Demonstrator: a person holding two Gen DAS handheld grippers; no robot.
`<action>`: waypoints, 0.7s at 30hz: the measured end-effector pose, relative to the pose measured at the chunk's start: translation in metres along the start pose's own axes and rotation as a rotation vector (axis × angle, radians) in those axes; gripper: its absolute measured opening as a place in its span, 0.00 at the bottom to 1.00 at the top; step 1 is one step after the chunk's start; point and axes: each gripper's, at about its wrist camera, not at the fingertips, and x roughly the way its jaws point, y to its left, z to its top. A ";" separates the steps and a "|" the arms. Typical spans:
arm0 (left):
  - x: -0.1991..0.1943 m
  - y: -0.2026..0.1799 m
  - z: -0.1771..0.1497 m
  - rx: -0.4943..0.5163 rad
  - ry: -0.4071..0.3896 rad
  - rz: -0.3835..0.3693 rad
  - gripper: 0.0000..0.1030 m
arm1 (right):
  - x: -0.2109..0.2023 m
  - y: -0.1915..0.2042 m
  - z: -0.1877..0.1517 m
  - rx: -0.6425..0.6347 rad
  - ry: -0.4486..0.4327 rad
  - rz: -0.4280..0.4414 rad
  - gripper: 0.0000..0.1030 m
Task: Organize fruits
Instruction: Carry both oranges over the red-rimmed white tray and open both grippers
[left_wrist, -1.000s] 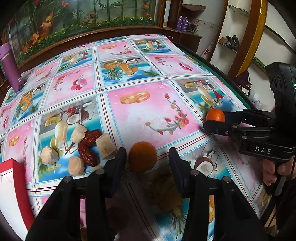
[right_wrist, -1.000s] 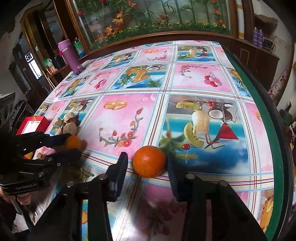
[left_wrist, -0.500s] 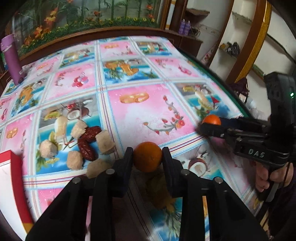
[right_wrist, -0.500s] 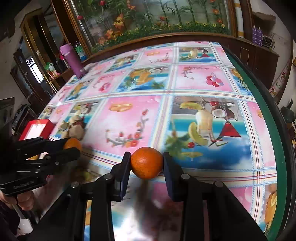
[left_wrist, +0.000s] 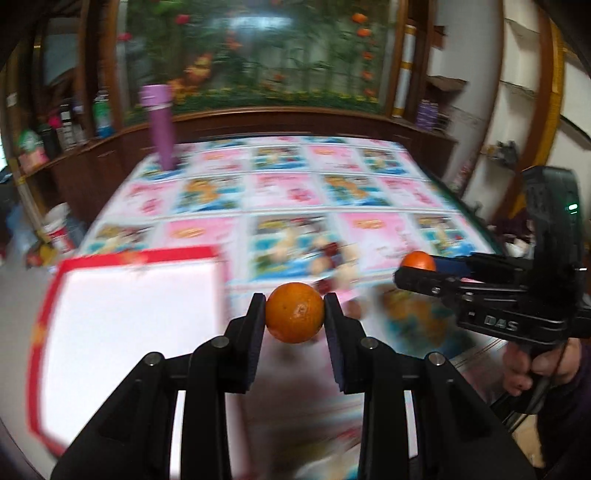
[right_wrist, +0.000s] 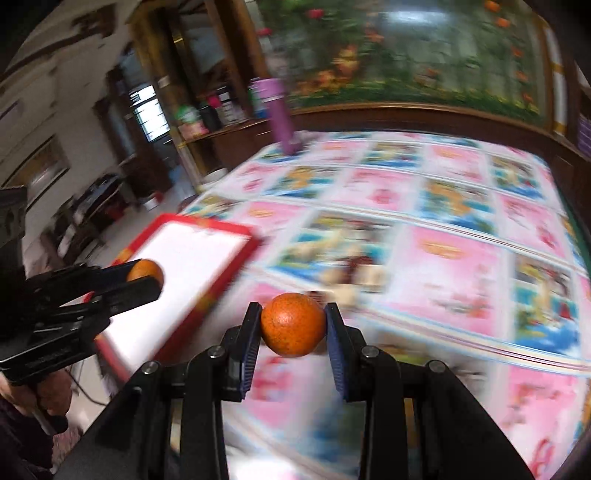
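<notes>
Both grippers are pitched downward above the table (left_wrist: 369, 177). An orange (left_wrist: 294, 312) is clamped by the left gripper (left_wrist: 294, 314), another orange (right_wrist: 293, 324) by the right gripper (right_wrist: 293, 325), with the red tray (right_wrist: 221, 280) at ten o'clock.

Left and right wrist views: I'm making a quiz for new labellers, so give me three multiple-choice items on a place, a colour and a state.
1. Where is the purple bottle?
A. at the table's far edge
B. inside the tray
C. in a tool

2. What colour is the rim of the tray?
A. green
B. red
C. black

3. What is between the fingers of the left tool?
A. nothing
B. a date
C. an orange

Answers: 1 A, it stands upright at the far end of the tablecloth. 2 B, a red border frames the white inside. 3 C, the left orange is pinched between both pads; the right tool grips the right orange the same way.
</notes>
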 end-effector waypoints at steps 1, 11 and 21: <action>-0.005 0.014 -0.007 -0.017 0.002 0.047 0.32 | 0.005 0.012 -0.001 -0.017 0.005 0.014 0.32; -0.008 0.110 -0.056 -0.161 0.069 0.189 0.32 | 0.088 0.122 -0.001 -0.143 0.134 0.118 0.32; 0.002 0.151 -0.085 -0.224 0.141 0.222 0.33 | 0.121 0.154 -0.020 -0.145 0.247 0.111 0.33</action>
